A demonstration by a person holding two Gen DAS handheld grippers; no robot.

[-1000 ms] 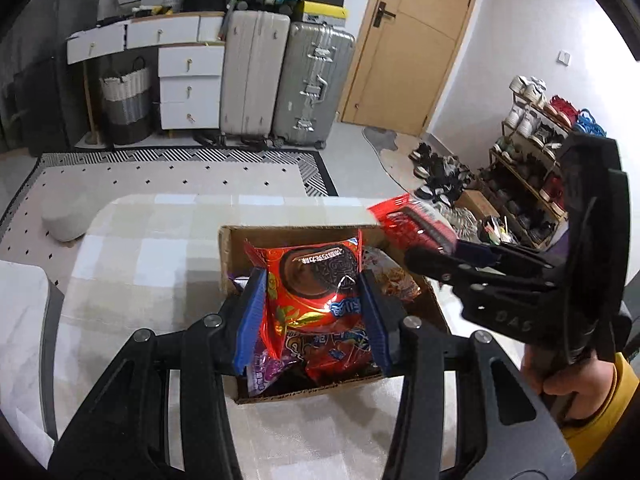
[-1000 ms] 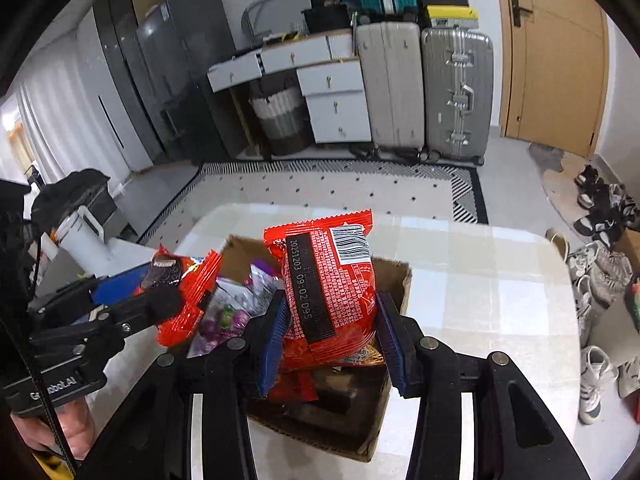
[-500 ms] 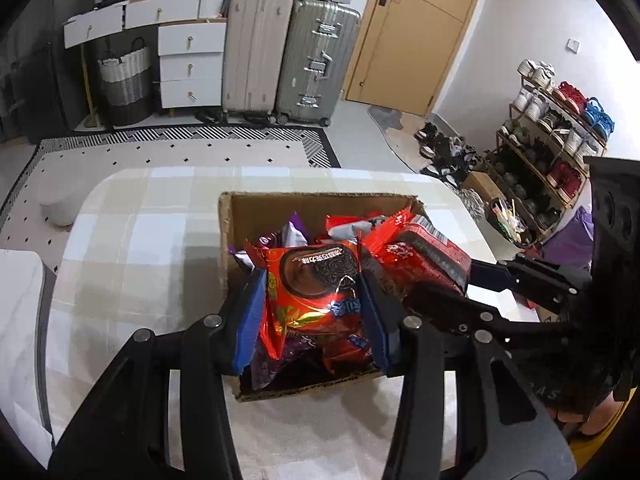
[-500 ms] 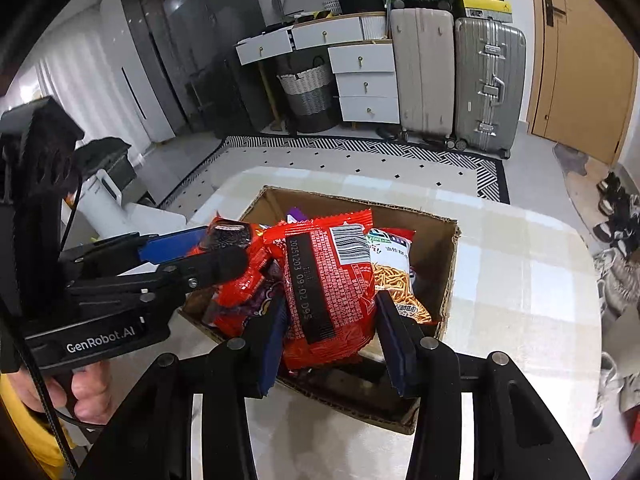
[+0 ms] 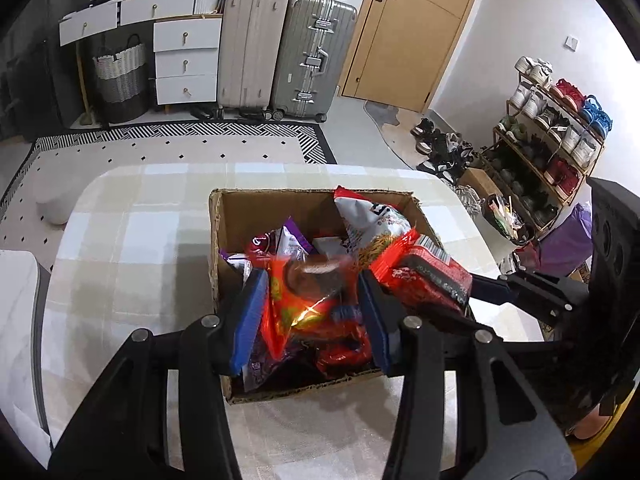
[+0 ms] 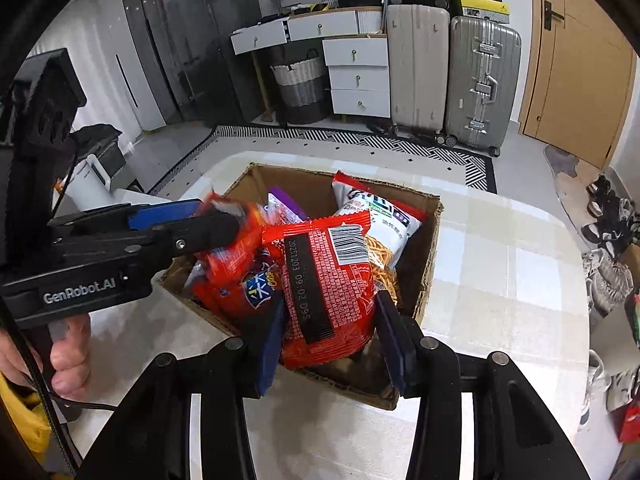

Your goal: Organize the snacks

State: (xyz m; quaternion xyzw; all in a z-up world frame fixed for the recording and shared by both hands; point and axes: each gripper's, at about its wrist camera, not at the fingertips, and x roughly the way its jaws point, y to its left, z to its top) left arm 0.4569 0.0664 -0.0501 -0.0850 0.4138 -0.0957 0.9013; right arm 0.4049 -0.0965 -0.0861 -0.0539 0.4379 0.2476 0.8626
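An open cardboard box (image 5: 216,240) (image 6: 432,248) holds several snack packets on the checked table (image 5: 132,248). Over the box's near side, my left gripper (image 5: 311,292) is shut on an orange-red cookie packet (image 5: 308,300), which looks blurred. My right gripper (image 6: 331,304) is shut on a red packet with a barcode (image 6: 324,280), low over the box's near right part. Each gripper shows in the other's view, the two packets nearly touching: left gripper (image 6: 192,224), right gripper (image 5: 480,288). A white noodle-snack bag (image 5: 372,224) and purple packets (image 5: 294,240) lie deeper inside.
A person's hand (image 6: 68,352) holds the left gripper's handle. Beyond the table are suitcases (image 5: 280,48), white drawers (image 5: 186,60), a basket (image 5: 118,76), a door (image 5: 408,28) and a shoe rack (image 5: 552,132). Bare tabletop (image 6: 500,280) lies around the box.
Both grippers have come down toward the box with their packets, and the box looms larger. The right gripper has swung in beside the left one.
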